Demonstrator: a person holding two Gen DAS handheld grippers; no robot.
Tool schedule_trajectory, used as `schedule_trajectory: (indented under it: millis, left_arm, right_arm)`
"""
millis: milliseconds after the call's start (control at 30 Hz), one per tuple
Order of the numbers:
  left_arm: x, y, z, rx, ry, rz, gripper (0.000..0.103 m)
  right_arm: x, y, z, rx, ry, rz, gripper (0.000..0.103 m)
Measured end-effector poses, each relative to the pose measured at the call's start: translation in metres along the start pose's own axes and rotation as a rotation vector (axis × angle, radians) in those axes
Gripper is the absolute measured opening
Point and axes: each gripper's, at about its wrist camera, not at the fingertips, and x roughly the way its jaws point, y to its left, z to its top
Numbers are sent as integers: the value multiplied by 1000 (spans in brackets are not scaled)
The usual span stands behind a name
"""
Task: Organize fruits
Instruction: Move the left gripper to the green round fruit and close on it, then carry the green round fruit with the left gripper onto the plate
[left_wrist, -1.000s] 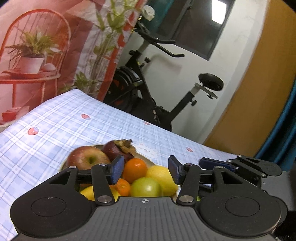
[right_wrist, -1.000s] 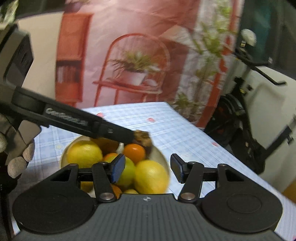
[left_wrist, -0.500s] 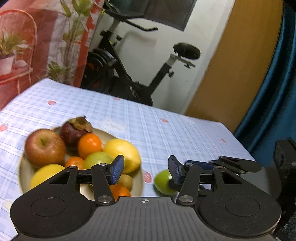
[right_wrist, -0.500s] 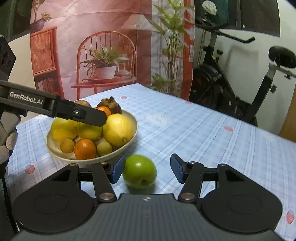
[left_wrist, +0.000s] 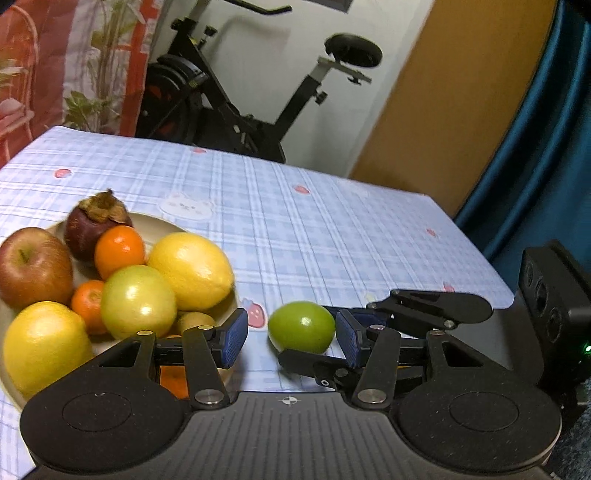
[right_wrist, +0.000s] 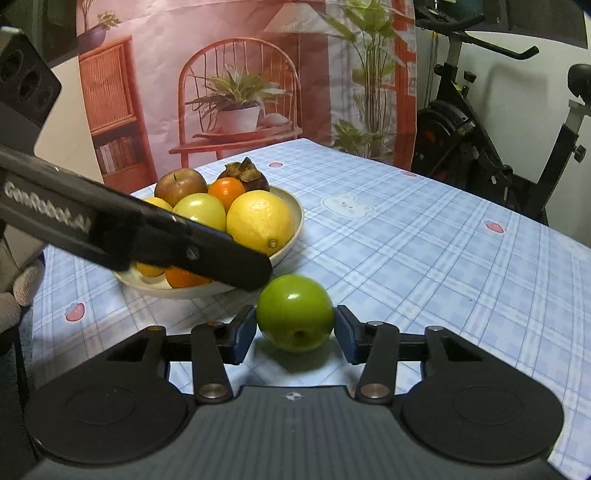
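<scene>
On the checked tablecloth (right_wrist: 424, 236), your bowl (right_wrist: 288, 221) stands heaped with fruit. Just beside it on the cloth, between your right gripper's (right_wrist: 294, 330) closing jaws, lies the green apple (right_wrist: 294, 317), round with no clear long axis, its dimpled end facing the camera. Your left gripper (left_wrist: 288, 341) stands apart, empty, near the apple.

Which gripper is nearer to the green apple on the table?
Right. The right gripper has the green apple between its fingers, which are closing on it. The left gripper is empty and sits beside the apple, near the bowl.
</scene>
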Motion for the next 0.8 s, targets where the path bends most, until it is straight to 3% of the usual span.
schedule_trajectory:
  millis: [433,800]
  left_arm:
    - [27,-9,1,36,88,1,55]
    - [32,-13,-2,48,89,-1,52]
  right_arm:
    - [-7,-3,-6,11,-16,11,49]
    - [-7,-3,-8,31,-21,-1,48]
